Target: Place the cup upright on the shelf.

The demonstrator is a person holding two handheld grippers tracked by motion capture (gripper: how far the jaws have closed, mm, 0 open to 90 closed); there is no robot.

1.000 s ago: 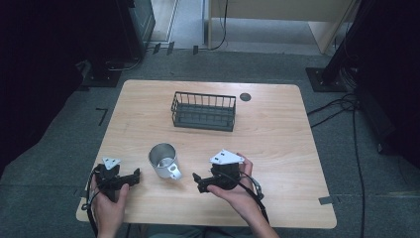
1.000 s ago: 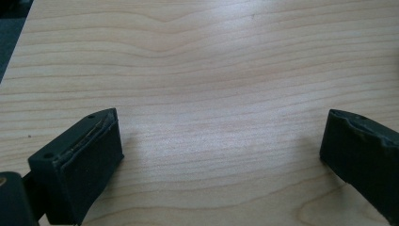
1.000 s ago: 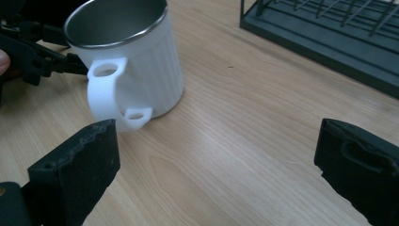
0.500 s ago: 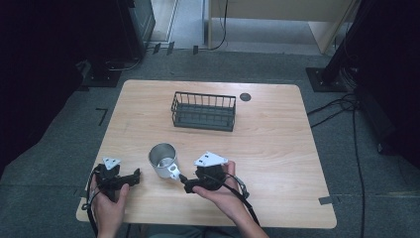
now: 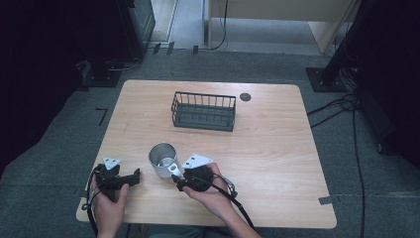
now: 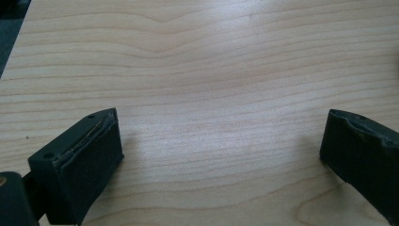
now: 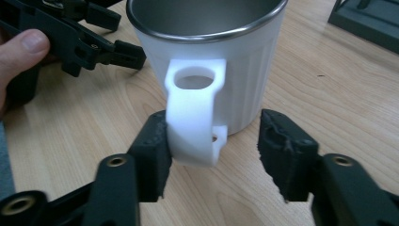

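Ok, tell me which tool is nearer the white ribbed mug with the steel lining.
Right. The right tool has its open jaws on either side of the white ribbed mug's handle. The left tool rests on the table, off to the mug's left, pointing toward it.

In the right gripper view, the white ribbed mug with a steel rim (image 7: 207, 61) is cut off by the top edge, so its inside cannot be seen. Its white handle (image 7: 195, 113) hides the mug wall behind it, just ahead of the right gripper (image 7: 214, 153). Beyond, up and right, the dark wire basket (image 7: 371, 21) is clipped at the corner. In the left gripper view, both jaws of the left gripper (image 6: 219, 155) run off the bottom edge.
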